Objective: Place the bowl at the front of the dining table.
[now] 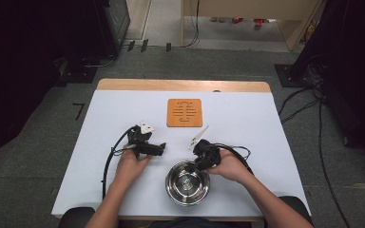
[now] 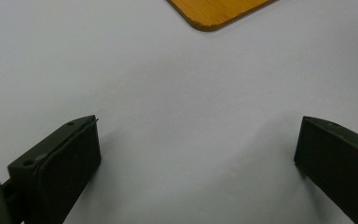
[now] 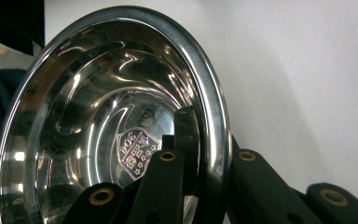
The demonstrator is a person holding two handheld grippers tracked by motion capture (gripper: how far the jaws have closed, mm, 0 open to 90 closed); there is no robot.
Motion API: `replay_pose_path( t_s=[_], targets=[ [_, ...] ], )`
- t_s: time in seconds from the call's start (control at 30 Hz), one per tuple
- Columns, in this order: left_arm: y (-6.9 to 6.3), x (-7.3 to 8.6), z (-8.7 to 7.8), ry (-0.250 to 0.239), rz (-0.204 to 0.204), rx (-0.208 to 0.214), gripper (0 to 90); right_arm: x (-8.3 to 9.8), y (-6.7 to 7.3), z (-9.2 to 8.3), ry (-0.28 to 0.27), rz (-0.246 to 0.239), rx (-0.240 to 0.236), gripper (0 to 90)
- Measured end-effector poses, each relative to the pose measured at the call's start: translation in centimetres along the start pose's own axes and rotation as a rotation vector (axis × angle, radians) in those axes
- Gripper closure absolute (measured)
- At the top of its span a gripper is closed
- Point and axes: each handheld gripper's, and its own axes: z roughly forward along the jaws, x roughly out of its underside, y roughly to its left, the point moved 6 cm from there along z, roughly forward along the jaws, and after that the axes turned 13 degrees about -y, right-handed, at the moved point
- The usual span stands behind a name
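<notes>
A person sits at the near edge of a white surface (image 1: pixel 247 118), forearms coming in from below, a pair of tongs in each hand. On the left, the left hand (image 1: pixel 129 165) rests on the surface with the left tongs (image 1: pixel 160 148) pointing toward the right, low over bare white surface, a black cable trailing back from them toward the near edge. In the left gripper view those tongs (image 2: pixel 198 144) stand wide apart with nothing between the two black jaws, just plain surface, and one rounded corner of the orange mat (image 2: pixel 216 11) at the top. That mat (image 1: pixel 184 112) lies flat, far of both hands and roughly midway across the surface, a square wooden thing with slots cut in it. To the right of the left hand, close to the near edge, sits a steel bowl (image 1: pixel 187 183), upright and shiny. The right hand (image 1: pixel 232 166) is just beside it on the right, and the right tongs (image 1: pixel 193 166) reach in to the bowl's far-right rim. In the right gripper view the right tongs (image 3: pixel 205 154) are clamped on that rim: one jaw lies inside the bowl (image 3: pixel 98 126) against the wall, the other outside, the rim pinched between them. The bowl has a stamped mark on its bottom.
</notes>
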Motion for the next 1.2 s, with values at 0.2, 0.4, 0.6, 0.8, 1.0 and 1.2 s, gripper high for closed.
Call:
replay_pose_path(
  t_s=[0.2,0.4,0.6,0.8,1.0,1.2],
  targets=[
    [0.0,0.0,0.0,0.000,0.000,0.000,0.1,-0.4,-0.5,-0.6,-0.043,0.016,0.008,87.9],
    [0.0,0.0,0.0,-0.003,-0.003,-0.001,0.1,-0.6,-1.1,-1.0,-0.065,0.040,0.043,87.8],
    [0.0,0.0,0.0,-0.001,0.000,-0.001,0.1,-0.7,-1.8,-1.1,-0.085,0.069,0.079,87.7],
    [0.0,0.0,0.0,-0.003,-0.003,-0.001,0.1,-1.2,-2.1,-1.6,-0.118,0.106,0.096,87.7],
    [0.0,0.0,0.0,-0.004,-0.004,-0.001,0.1,-1.7,-2.6,-2.3,-0.130,0.118,0.130,87.8],
    [0.0,0.0,0.0,-0.004,-0.004,-0.001,0.1,-1.7,-3.5,-2.4,-0.136,0.162,0.147,87.7]
  ],
)
